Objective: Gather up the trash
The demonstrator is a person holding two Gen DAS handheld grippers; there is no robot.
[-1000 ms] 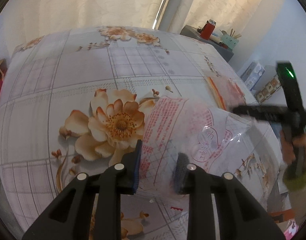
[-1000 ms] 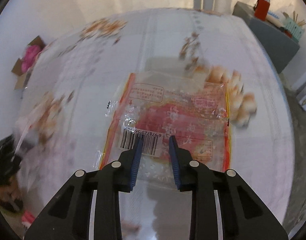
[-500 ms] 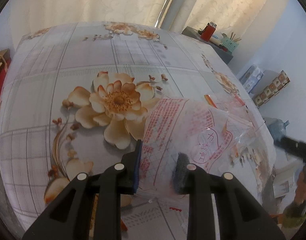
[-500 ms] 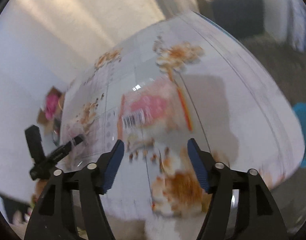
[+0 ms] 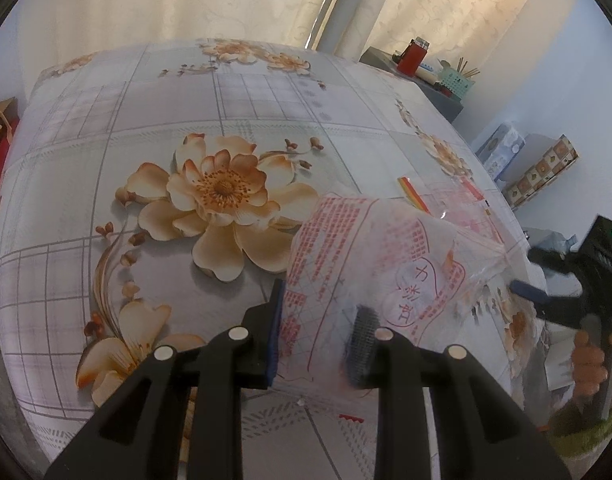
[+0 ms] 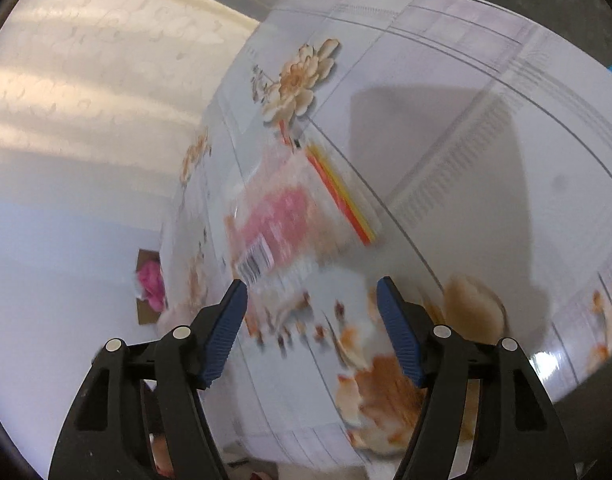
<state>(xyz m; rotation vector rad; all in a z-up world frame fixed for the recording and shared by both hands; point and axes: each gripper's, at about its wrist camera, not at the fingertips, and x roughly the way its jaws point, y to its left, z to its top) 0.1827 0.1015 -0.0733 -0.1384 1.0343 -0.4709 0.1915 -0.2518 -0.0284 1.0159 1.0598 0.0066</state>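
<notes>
My left gripper (image 5: 319, 332) is shut on a clear plastic bag with red print (image 5: 369, 264) and holds it over the flowered tablecloth (image 5: 166, 120). A clear snack wrapper with red print, a barcode and an orange-yellow edge (image 6: 290, 224) lies flat on the table; it also shows in the left wrist view (image 5: 457, 196) behind the bag. My right gripper (image 6: 311, 304) is open and empty, tilted, a little short of the wrapper. It shows in the left wrist view (image 5: 545, 280) at the table's right edge, close to the bag's far corner.
A grey side table with a red container (image 5: 413, 56) and a pen holder stands at the back right. Boxes (image 5: 541, 172) stand against the right wall. A cardboard box with something pink (image 6: 150, 284) sits on the floor. Curtains hang behind the table.
My right gripper opened, let go of the snack wrapper and swung away to the table's right edge, tilting. My left gripper kept its hold on the bag and shifted slightly.
</notes>
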